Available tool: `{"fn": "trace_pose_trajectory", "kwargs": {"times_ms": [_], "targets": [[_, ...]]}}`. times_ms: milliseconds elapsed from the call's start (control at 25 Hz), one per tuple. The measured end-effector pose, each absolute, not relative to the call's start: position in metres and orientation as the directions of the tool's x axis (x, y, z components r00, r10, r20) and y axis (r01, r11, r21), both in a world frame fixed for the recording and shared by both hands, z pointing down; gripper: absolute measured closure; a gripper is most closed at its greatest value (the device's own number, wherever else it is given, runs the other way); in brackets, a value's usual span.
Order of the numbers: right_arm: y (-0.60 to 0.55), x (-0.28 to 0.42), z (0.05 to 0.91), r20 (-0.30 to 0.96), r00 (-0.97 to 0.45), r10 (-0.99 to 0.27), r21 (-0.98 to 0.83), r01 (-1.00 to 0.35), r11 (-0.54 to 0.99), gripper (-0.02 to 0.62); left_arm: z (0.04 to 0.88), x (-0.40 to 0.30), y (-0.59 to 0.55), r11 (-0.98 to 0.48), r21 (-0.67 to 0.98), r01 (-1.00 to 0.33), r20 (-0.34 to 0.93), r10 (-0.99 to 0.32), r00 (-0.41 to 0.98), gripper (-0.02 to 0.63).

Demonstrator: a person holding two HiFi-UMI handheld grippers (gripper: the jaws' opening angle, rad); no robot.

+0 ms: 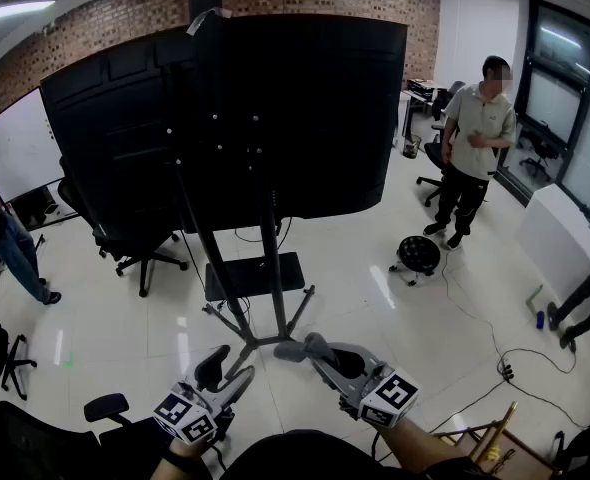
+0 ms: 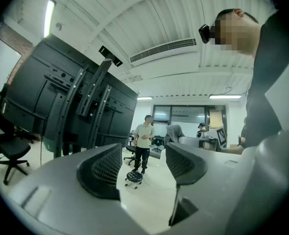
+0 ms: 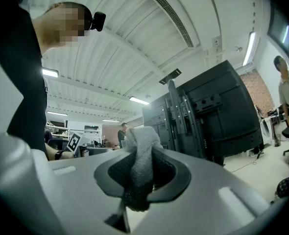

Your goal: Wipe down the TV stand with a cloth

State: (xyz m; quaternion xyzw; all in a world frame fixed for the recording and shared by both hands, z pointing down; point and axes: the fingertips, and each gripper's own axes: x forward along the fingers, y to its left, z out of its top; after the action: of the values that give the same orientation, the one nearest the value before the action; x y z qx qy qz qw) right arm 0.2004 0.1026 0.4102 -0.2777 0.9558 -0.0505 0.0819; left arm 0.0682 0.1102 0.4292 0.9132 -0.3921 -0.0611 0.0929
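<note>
Clearly the wiping has not begun; this is the approach step. At 7 o'clock in the head view the left tongs (image 1: 227,373) hang low with the jaws apart and nothing between them. Their own view shows only floor and a distant rolling stool (image 2: 133,177) through the gap.

Ahead, toward 12 o'clock, is the TV stand (image 1: 272,268), seen from behind. It has a dark upright post, a small black shelf (image 1: 254,276) low on the post, and splayed legs on the floor. The big black television (image 1: 275,108) is mounted above. The stand is well apart from both tools.

At 5 o'clock the right tongs (image 1: 310,351) are clamped on a grey cloth (image 1: 293,349), which bunches up out of the jaws in the right gripper view.

Next, I judge, the person must step closer and bring the cloth flat onto the shelf or post. The free left tongs could perhaps steady the frame.
</note>
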Motion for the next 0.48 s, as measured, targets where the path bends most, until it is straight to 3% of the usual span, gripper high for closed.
{"fn": "trace_pose_trajectory", "kwargs": {"times_ms": [480], "targets": [[0.089,0.203,0.426,-0.087,-0.837,-0.54,-0.13,-0.527,0.84,0.54,0.438,0.068,0.099,-0.664,0.217,-0.715,-0.02,-0.736,0.677,0.302]]}}
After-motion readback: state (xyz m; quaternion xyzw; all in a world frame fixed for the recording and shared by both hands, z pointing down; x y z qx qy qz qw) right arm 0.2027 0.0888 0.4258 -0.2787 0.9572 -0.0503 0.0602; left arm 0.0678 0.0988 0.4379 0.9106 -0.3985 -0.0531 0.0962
